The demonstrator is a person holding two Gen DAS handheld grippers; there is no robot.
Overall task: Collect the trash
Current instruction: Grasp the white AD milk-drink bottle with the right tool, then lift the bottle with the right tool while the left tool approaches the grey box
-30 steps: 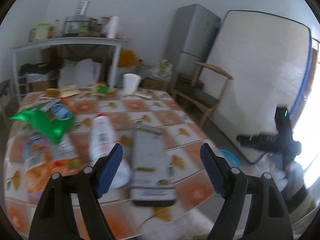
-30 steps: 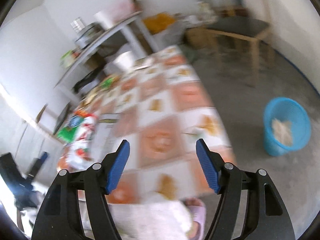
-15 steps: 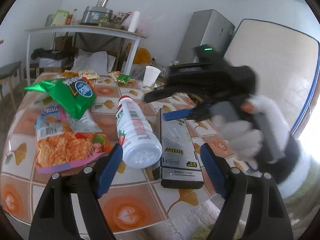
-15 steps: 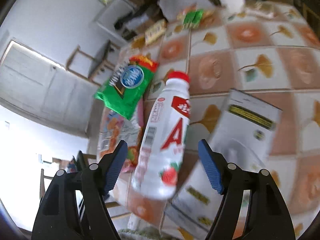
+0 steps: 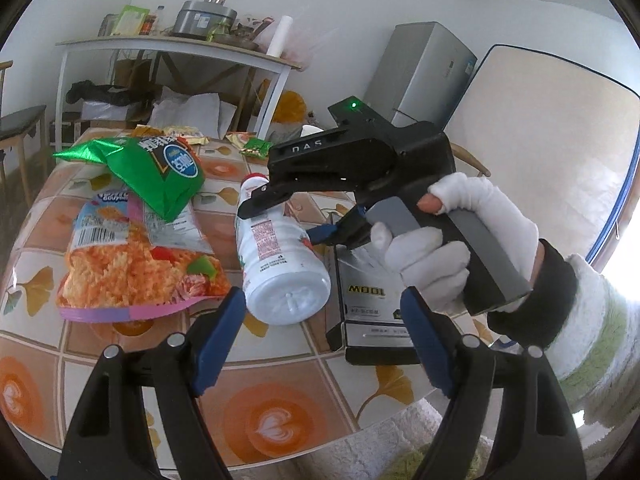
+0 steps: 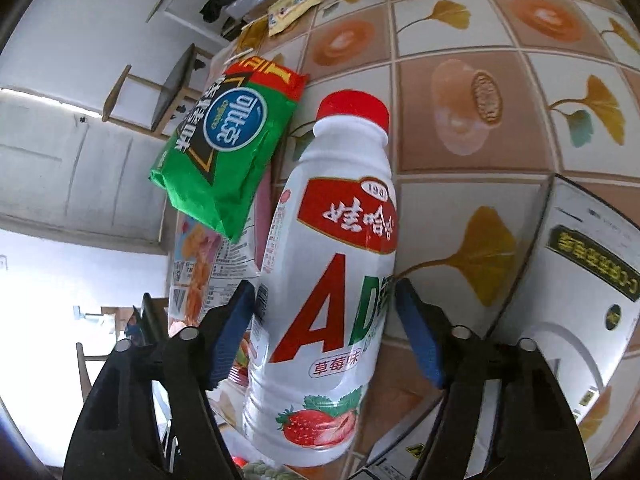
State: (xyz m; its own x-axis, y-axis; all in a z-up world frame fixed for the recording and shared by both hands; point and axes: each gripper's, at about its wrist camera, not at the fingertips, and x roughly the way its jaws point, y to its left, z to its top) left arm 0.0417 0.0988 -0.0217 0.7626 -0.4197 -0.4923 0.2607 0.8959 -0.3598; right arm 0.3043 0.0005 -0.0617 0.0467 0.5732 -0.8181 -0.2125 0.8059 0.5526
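Two grippers working tiled table [image 5: 280, 420]: right gripper [image 6: 324, 328], newly swung in, closing jaws around white plastic strawberry-drink bottle with red cap [image 6: 332, 280] lying beside green foil snack bag [image 6: 224, 152], pads not yet pressing; left gripper [image 5: 324, 340] hovering wide open, empty, near bottle's base. First pickup imminent.

White bottle [image 6: 332, 280], red cap, red lettering, centre; green snack bag [image 6: 224, 152], upper left; bench [image 6: 460, 40] tiled orange-and-cream, ginkgo leaves.
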